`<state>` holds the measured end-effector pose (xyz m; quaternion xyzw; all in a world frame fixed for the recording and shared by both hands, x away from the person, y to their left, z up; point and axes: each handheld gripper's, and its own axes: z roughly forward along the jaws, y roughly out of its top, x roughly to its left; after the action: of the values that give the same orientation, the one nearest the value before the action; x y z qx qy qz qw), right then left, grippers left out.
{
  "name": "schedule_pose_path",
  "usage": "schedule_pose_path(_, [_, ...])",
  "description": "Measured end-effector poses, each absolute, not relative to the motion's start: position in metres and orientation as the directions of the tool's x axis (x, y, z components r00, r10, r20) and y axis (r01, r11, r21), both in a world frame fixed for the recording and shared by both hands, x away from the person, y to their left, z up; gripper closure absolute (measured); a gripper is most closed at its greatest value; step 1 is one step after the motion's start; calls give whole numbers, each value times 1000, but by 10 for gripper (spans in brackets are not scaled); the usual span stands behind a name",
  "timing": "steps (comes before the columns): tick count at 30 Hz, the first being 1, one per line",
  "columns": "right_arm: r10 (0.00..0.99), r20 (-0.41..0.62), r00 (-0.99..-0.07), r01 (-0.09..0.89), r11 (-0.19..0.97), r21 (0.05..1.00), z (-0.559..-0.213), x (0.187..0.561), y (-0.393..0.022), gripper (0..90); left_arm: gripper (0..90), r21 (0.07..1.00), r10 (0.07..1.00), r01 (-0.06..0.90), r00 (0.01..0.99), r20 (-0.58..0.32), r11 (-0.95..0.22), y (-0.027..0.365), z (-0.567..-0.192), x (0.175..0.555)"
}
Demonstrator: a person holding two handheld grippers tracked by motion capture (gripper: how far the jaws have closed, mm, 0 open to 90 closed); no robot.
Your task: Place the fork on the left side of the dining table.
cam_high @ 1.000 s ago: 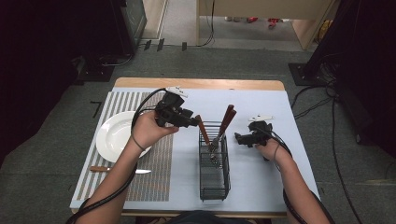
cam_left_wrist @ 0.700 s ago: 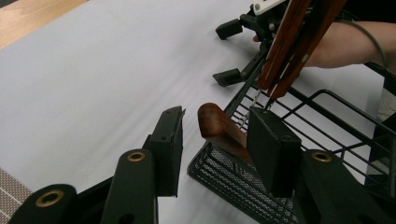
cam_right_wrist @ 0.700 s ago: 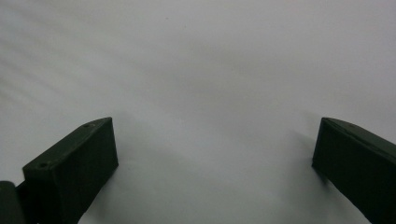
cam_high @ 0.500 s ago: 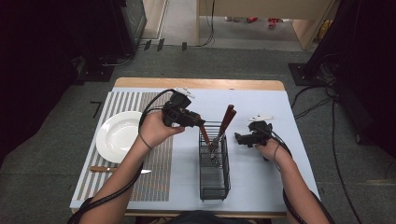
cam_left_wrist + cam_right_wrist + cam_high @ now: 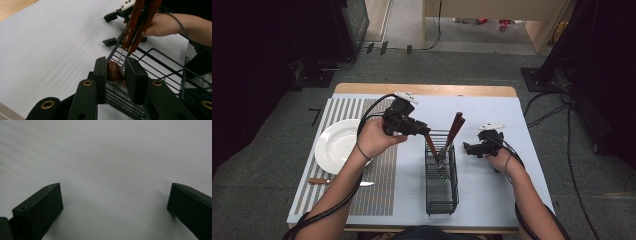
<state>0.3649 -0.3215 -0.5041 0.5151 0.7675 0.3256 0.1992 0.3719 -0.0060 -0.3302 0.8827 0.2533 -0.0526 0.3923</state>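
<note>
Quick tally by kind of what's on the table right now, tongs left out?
Plate: 1
Wire basket: 1
Wood-handled utensils standing in the basket: 3, one between the left tongs' pads, two leaning together
Knife on the striped mat: 1
Striped mat: 1
Total: 7

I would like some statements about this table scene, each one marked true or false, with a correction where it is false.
1. The left tongs have a wooden handle between their pads. True; their jaws have just been closing on it.
2. The right tongs hold a fork. False: they stand open over the bare white table.
3. The wire basket contains other wooden-handled utensils. True.
4. The white plate lies inside the basket. False: it lies on the striped mat, left of the basket.
5. A knife lies in front of the plate. True.
</note>
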Motion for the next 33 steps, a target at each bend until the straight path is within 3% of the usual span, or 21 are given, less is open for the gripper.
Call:
schedule_pose_path(10, [920,30,-390,661,257,705,-504,365,-321,0,821,656,310,525,850,-425,-541,-2,-320,370])
schedule_pose_path(20, [920,30,-390,662,257,704,-504,365,-321,0,823,704,309,453,891,-333,-547,-4,-304,358])
schedule_pose_path(33, [920,30,-390,661,257,705,-504,365,-321,0,824,751,329,442,892,-311,-491,10,-287,357])
